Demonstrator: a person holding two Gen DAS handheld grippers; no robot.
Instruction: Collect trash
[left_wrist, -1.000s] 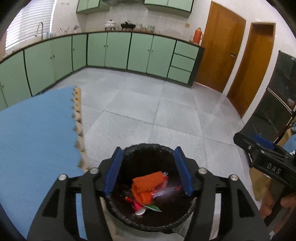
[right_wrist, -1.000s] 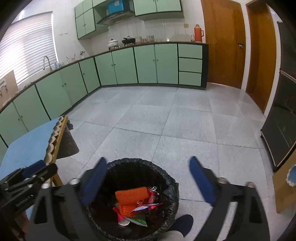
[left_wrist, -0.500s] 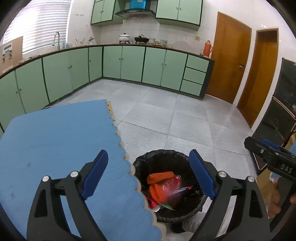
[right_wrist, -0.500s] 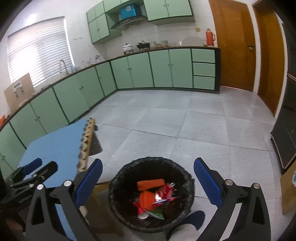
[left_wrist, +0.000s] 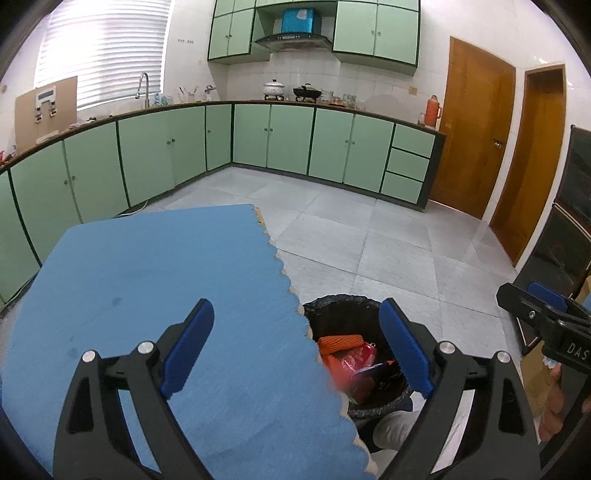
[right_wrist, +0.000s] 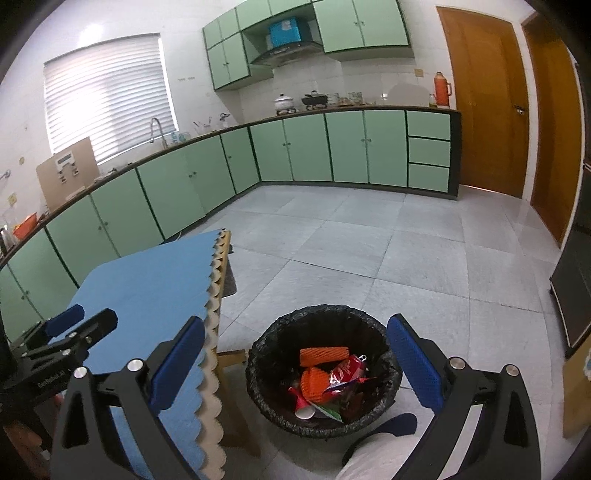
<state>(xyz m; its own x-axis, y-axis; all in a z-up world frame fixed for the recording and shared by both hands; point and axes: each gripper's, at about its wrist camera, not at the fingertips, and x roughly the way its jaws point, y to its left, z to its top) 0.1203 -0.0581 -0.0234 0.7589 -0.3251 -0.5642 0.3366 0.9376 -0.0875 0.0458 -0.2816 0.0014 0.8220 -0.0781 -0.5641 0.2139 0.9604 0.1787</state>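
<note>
Left gripper (left_wrist: 295, 350): jaws spread wide, nothing between them; held above the blue mat, its right finger over the bin's near rim
Right gripper (right_wrist: 295, 365): jaws spread wide, empty; the bin lies straight ahead, framed between the two fingers
Trash bin (right_wrist: 266, 347): round, black-lined, on the tiled floor just beside the table edge, below and ahead of both tools
Trash (right_wrist: 325, 380): heaped in the bin bottom; orange foam netting (right_wrist: 324, 356), a red crumpled wrapper (right_wrist: 347, 369), a paper cup (right_wrist: 304, 410) lying on its side
Blue mat (left_wrist: 147, 280): covers the table under the left tool; no litter visible on the part in view
Handling, judged: all pieces look light and soft; netting compresses, wrapper is thin and likely slippery, cup crushes easily
Where to grip, judged: netting across its middle; wrapper at a bunched fold; cup across the rim
Liner, judged: flimsy; lift by gathered rim, not the wall
Progress, judged: collection appears largely done, with the visible items binned
</note>
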